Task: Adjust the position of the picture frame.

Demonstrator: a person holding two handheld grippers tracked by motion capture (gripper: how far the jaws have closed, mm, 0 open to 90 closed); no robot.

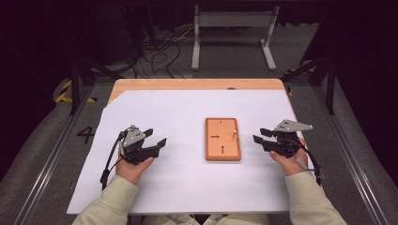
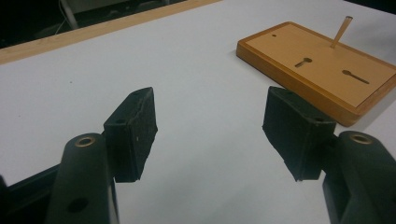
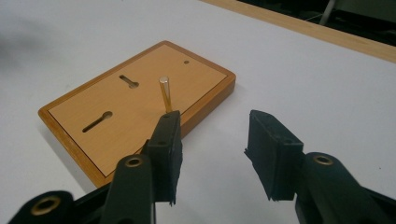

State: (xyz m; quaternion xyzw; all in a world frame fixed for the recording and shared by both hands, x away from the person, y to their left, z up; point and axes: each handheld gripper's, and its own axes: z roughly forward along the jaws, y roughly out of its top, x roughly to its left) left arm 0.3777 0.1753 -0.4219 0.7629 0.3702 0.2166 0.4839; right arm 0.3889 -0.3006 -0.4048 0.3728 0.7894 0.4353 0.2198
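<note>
A wooden board (image 1: 223, 139) with a darker raised rim is lying flat a little right of the worktop's (image 1: 155, 183) middle, nearer the right edge than the left, showing two keyhole slots, a small round hole near its far left corner, and a thin peg (image 1: 233, 133) that is leaning slightly out of its surface by the right rim. The left gripper (image 1: 155, 141) is resting well apart from the board toward the left edge and the right gripper (image 1: 262, 136) is sitting just beside the board's right rim, both with jaws standing open on nothing. Nothing is lying between either gripper and the board on the white sheet (image 1: 159, 117); past the far edge, cables (image 1: 159, 51) and a metal stand (image 1: 232, 28) are sitting on the floor.
</note>
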